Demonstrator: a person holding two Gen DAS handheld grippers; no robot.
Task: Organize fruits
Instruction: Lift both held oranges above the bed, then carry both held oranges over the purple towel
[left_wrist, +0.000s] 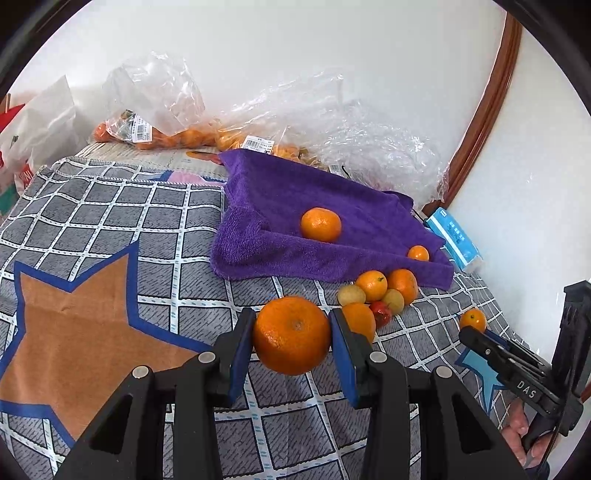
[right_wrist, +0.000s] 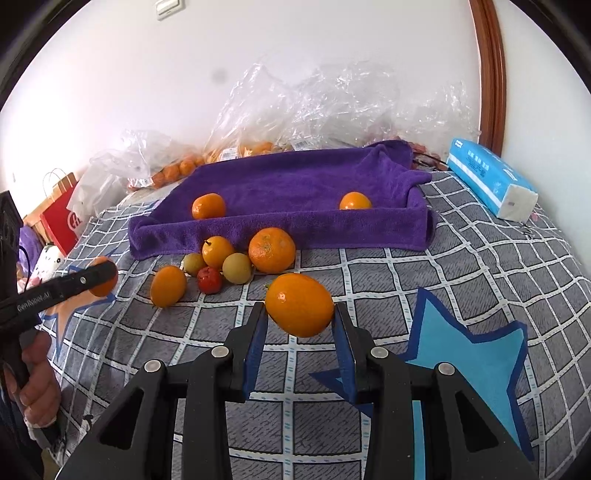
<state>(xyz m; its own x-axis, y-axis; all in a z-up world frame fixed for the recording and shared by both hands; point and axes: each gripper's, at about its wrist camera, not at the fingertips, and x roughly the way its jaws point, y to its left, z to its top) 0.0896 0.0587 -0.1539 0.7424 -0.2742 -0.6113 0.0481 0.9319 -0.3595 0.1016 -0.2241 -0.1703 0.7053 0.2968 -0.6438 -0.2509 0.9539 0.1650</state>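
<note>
Left gripper (left_wrist: 293, 334): clamped on large round orange mandarin (left_wrist: 291, 335)
Right gripper (right_wrist: 300, 317): clamped on small oval orange kumquat (right_wrist: 300, 304)
Purple terry towel (right_wrist: 280, 184): two oranges
Checked blanket (right_wrist: 369, 280): fruit cluster, loose

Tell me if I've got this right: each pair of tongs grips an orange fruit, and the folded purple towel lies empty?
Not quite: the folded purple towel isn't empty. The right wrist view shows two orange fruits on it. Each pair of tongs does grip an orange fruit.
</note>
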